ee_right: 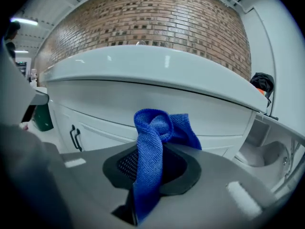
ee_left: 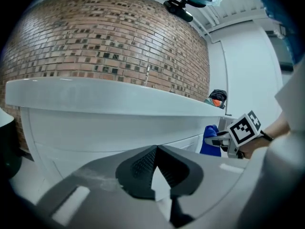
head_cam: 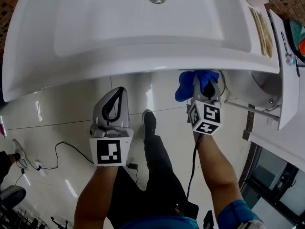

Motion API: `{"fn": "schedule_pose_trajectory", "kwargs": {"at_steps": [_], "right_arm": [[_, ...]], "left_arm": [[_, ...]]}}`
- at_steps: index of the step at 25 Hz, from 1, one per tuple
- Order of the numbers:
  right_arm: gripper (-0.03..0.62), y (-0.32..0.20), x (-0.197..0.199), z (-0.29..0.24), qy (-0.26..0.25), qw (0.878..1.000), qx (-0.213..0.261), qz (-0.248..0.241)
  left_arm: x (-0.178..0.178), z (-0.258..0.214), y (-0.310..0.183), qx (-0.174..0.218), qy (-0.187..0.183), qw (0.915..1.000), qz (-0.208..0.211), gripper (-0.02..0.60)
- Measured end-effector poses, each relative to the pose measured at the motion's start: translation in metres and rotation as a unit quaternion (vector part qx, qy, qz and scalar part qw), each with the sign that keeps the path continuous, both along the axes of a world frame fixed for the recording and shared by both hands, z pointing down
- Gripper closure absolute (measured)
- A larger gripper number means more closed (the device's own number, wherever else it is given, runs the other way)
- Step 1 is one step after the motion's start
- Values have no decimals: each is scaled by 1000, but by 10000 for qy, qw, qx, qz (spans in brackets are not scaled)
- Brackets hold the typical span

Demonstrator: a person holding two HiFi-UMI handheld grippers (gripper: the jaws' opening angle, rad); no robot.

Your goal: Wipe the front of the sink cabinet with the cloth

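The white sink (head_cam: 143, 61) fills the top of the head view and hides the cabinet below it. The right gripper view shows the white cabinet front (ee_right: 100, 120) with two black door handles (ee_right: 75, 137). My right gripper (ee_right: 155, 151) is shut on the blue cloth (ee_right: 151, 142), which bunches above the jaws just short of the cabinet. In the head view that gripper (head_cam: 206, 84) and the cloth (head_cam: 188, 84) sit under the sink's front edge, right of centre. My left gripper (head_cam: 119, 91) hangs lower left with its jaws shut and nothing in them; its own view faces the cabinet (ee_left: 95, 137).
The person's leg and dark shoe (head_cam: 149, 121) stand on the glossy tiled floor between the grippers. A black cable (head_cam: 62, 149) lies at the left. A white bowl-shaped fixture (ee_right: 264, 156) sits right of the cabinet under a side shelf (head_cam: 286, 56). A brick wall (ee_right: 143, 18) is behind.
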State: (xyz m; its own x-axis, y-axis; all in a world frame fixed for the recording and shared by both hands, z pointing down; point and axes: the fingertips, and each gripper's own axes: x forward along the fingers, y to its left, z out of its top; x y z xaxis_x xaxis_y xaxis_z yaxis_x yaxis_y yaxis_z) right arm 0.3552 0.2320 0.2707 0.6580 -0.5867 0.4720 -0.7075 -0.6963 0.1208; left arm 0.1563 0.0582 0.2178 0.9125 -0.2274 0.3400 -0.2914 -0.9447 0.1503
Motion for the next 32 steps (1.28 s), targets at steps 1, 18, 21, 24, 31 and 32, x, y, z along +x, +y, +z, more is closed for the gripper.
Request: {"fn": "schedule_pose_trajectory", "kwargs": {"at_steps": [1, 18, 21, 24, 31, 32], "right_arm": [[513, 4, 9, 4, 36, 10000, -61, 14], [511, -29, 29, 21, 67, 9998, -163, 47], [511, -51, 8, 20, 1, 10000, -69, -60], [511, -79, -19, 19, -67, 9996, 48, -260], [511, -156, -91, 8, -150, 9947, 431, -923], [511, -165, -100, 7, -154, 9937, 460, -1012]], "left_arm": [[4, 2, 3, -8, -5, 10000, 14, 578], [-37, 22, -40, -39, -181, 9985, -507, 578], [-52, 21, -55, -36, -168, 9978, -636, 578], [-71, 22, -70, -21, -187, 9966, -799, 578], [-121, 31, -104, -83, -281, 9921, -1216, 578], [-127, 31, -108, -90, -284, 9916, -1255, 578]]}}
